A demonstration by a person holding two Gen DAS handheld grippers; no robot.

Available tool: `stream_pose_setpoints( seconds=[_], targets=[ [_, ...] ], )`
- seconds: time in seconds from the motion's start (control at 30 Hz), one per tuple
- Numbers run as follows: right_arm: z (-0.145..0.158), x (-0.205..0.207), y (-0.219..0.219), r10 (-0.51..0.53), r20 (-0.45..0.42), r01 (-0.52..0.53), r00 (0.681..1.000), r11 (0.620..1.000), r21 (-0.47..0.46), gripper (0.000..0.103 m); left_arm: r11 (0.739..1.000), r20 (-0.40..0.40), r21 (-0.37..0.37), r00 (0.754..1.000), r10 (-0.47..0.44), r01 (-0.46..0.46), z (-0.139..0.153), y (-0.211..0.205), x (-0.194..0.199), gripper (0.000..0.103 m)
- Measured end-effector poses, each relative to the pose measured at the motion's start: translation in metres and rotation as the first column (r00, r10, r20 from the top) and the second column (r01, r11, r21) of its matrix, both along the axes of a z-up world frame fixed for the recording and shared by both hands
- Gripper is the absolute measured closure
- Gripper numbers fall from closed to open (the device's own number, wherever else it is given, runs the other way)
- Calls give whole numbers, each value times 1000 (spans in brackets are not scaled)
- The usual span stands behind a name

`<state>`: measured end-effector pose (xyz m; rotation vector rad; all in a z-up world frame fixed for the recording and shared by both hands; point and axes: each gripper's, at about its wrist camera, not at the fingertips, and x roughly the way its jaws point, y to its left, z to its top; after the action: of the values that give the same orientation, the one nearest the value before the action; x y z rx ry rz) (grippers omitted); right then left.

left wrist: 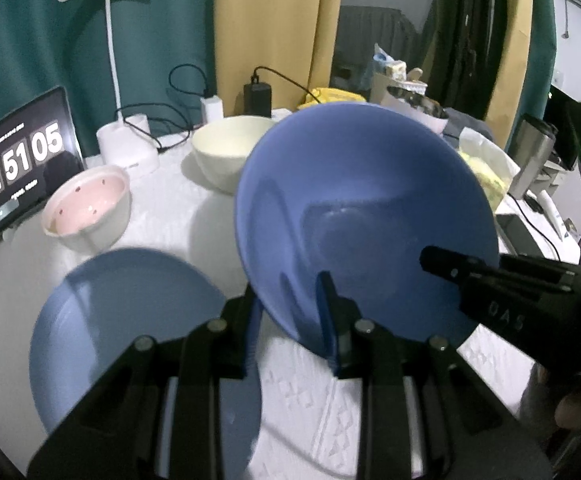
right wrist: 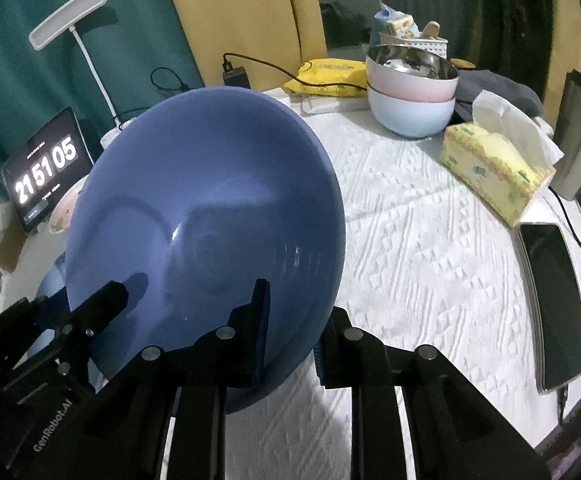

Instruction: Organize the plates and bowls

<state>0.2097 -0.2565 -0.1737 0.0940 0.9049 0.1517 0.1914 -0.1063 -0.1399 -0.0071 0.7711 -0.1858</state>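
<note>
Left wrist view: the left gripper pinches the near rim of the big blue bowl, one finger inside and one outside the wall, so the bowl hangs tilted off the worktop. The right gripper reaches in from the right and grips the rim on that side. Just left of the left gripper lies a flat blue plate (its edge runs under the finger). Ahead and left sit a pink bowl and a cream bowl, well apart from the gripper.

Right wrist view: the right gripper is clamped on the blue bowl's rim too, one pad inside and the other outside. The left gripper comes in from the left and bites the rim there. Far ahead to the right is a stack of bowls, with a tissue box further right.
</note>
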Motion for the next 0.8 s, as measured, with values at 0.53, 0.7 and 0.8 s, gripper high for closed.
stream_pose_setpoints(
  seconds=[0.53,0.7,0.8],
  targets=[
    [-1,-14,5,-13,-31,12,999,1000,-11,77,1000,-52,-1,999,-16,16,-10,3,-10,75],
    [4,-17,1,-20,-17,20,1000,1000,0,73,1000,-65,0,998,-18,18,-10,3,-10,74],
    [6,-17,-1,-25,-11,25,1000,1000,1,73,1000,-65,2,998,-18,19,-9,2,-11,74]
  ],
)
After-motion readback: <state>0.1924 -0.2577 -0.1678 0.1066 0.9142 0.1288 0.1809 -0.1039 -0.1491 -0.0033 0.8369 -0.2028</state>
